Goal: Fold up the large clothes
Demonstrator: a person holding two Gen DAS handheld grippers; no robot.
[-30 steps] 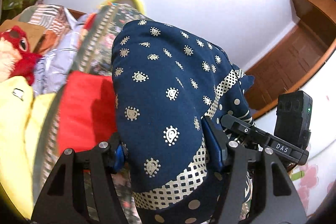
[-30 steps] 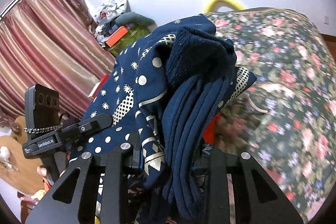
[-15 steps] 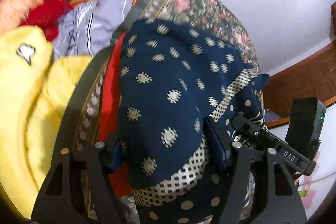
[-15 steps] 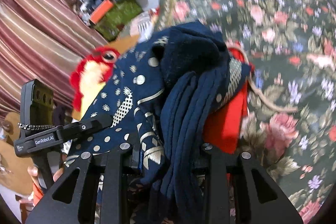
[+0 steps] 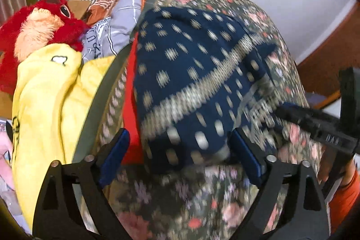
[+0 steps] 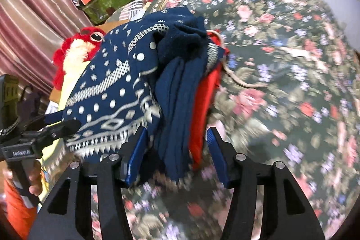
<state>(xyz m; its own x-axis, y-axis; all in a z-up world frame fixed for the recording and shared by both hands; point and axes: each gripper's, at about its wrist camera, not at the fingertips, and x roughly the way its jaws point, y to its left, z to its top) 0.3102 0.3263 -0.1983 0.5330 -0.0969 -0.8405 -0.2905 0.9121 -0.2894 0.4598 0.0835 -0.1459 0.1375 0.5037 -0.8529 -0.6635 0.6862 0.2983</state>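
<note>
A folded navy garment with pale dots and bands (image 5: 193,73) lies on a folded red garment (image 5: 131,105) on the floral bedspread (image 5: 202,206). My left gripper (image 5: 181,156) has its jaws opening wide around the bundle's near end, and the blue pads (image 5: 113,158) stand clear of the cloth. In the right wrist view the navy garment (image 6: 117,87) shows its stacked folds. My right gripper (image 6: 175,154) is also opening. The folds and the red garment's edge (image 6: 202,109) sit between its pads without being pressed.
A red plush toy (image 5: 42,24), a yellow garment (image 5: 51,100) and a grey striped shirt (image 5: 117,28) lie left of the stack. A green box (image 6: 108,1) and striped curtain (image 6: 33,15) stand behind. The bedspread (image 6: 281,82) spreads to the right. A hand in an orange sleeve (image 6: 20,201) holds the left gripper.
Both grippers came down with the navy garment and tilted toward the bed. The bundle now rests on the red garment, and both sets of jaws have widened off the cloth.
</note>
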